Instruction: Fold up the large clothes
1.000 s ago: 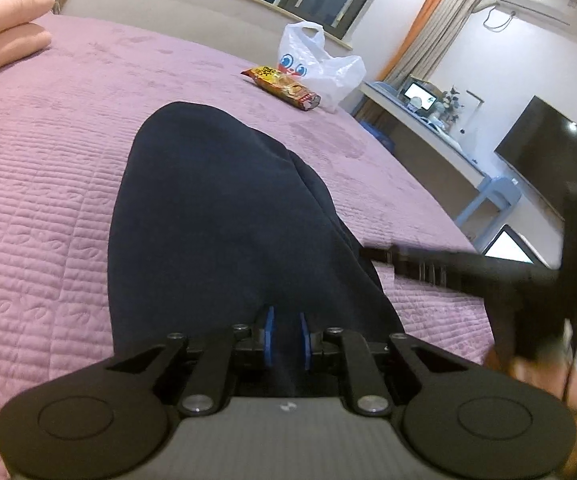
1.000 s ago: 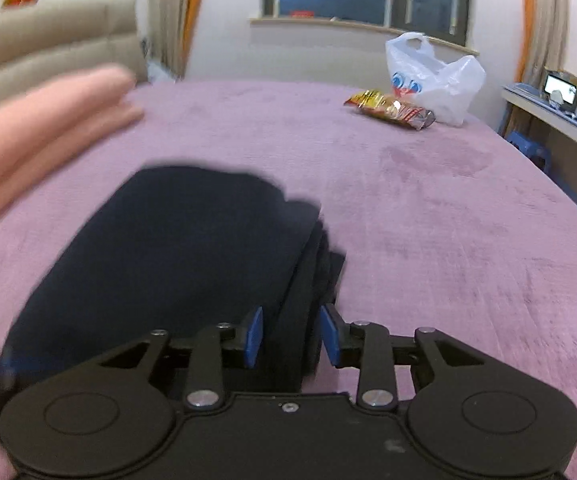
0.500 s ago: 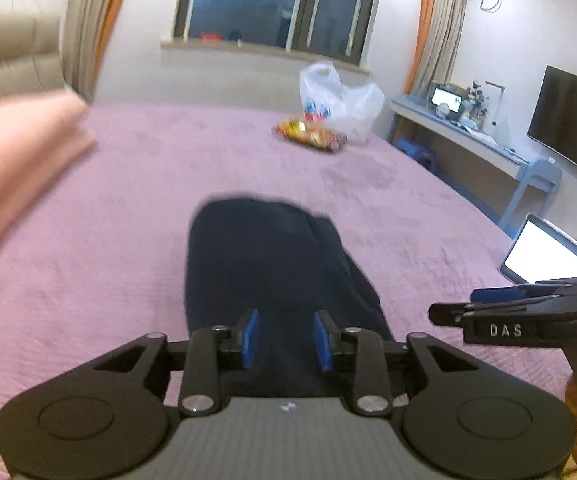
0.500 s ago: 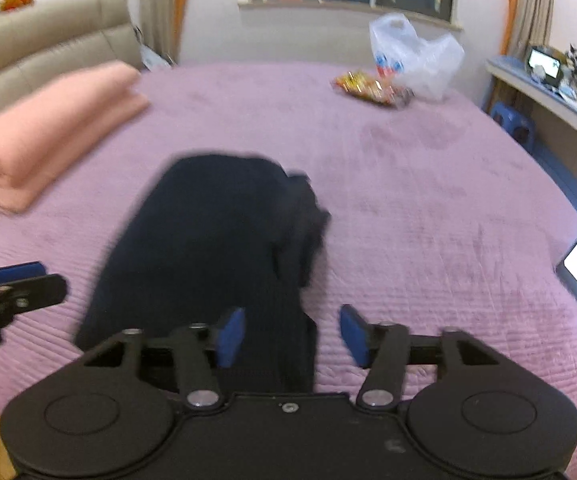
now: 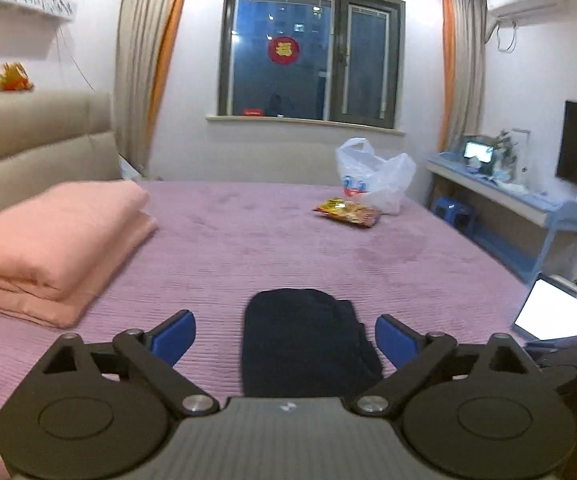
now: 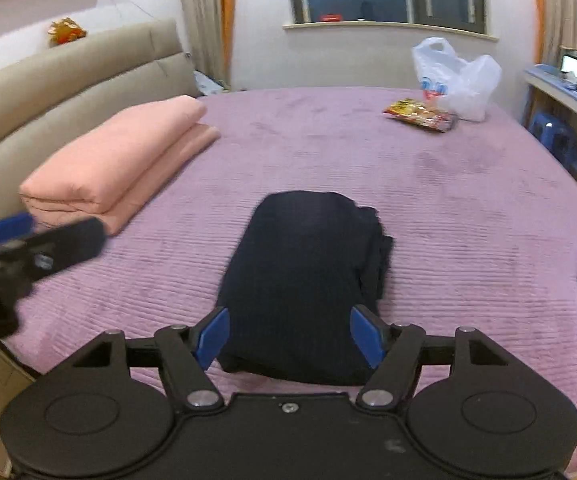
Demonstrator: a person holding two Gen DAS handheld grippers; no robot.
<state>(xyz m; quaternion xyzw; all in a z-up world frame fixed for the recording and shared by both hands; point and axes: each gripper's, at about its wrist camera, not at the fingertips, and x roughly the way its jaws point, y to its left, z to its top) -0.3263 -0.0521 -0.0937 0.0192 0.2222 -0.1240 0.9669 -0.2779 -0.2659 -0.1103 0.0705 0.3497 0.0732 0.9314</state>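
Dark garment (image 6: pixel 304 280): lying folded into a long narrow bundle on the purple bedspread (image 6: pixel 468 208), near the bed's near edge, at 12 o'clock just ahead of both grippers. Its loose layered edges are showing along the 3 o'clock side; the 9 o'clock side is reading as a smooth fold. Judged: the fold is looking finished, or at least paused, since nothing is gripping the cloth.

Left gripper (image 5: pixel 286 338): its jaws are opening and standing very wide, with nothing pinched; the garment is appearing between the blue pads only because it is lying on the bed beyond them.

Right gripper (image 6: pixel 290 338): its jaws are opening, fairly wide, holding nothing; the pads are framing the bundle's near end without pressing on it. The left gripper's finger is showing blurred at 9 o'clock in this view.

Pink blanket (image 6: pixel 124 160): sitting folded at 10 o'clock by the headboard, well apart from the garment, likely set aside there to leave working room.

Snack packet (image 6: pixel 420 114) and white plastic bag (image 6: pixel 456 80): resting together at 1 o'clock on the far side of the bed, clear of the work.
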